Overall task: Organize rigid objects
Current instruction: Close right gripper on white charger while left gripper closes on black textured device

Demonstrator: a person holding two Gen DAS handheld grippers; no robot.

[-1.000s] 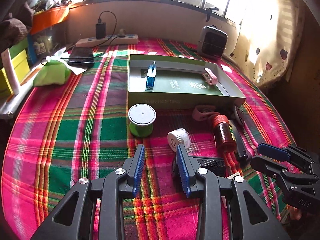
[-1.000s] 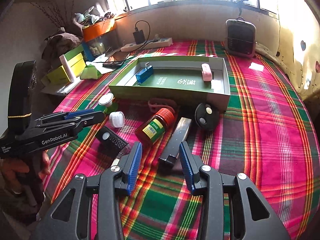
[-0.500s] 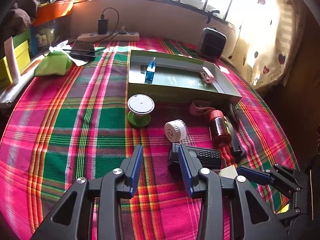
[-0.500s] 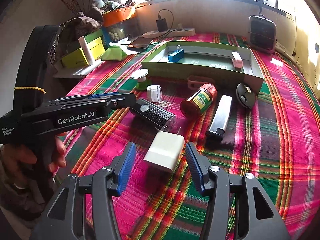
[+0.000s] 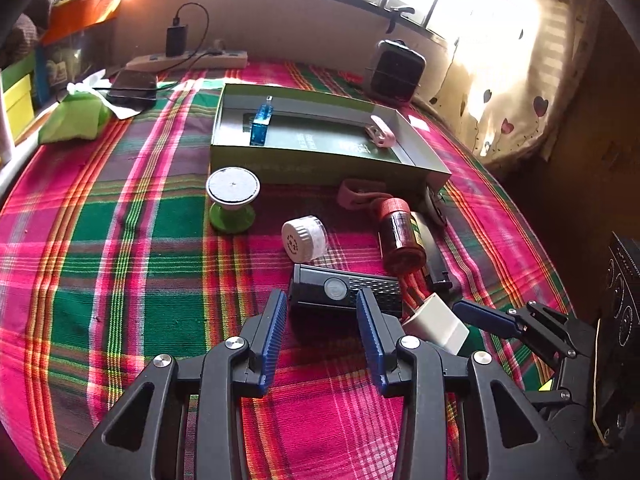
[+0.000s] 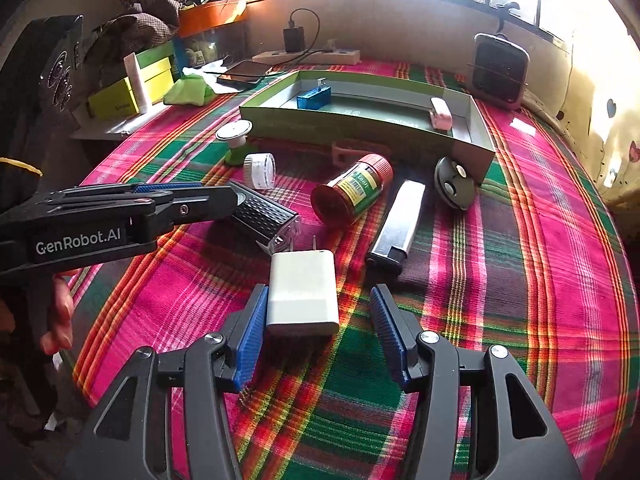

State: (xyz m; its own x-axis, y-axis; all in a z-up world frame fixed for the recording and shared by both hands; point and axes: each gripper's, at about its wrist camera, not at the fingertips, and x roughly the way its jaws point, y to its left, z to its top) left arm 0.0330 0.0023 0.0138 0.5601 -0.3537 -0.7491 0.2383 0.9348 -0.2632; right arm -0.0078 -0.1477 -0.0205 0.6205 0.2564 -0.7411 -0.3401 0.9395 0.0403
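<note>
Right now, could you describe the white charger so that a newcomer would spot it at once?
Start at the green tray on the plaid cloth, then come towards the camera past the red-lidded jar. The white charger lies flat between the right gripper's open blue pads. It is the only plain white block, with two metal prongs pointing towards the black ribbed device.

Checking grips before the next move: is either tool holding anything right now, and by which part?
Nothing is held. The right tool stands open around the white charger; the left tool is open before the black device.
</note>
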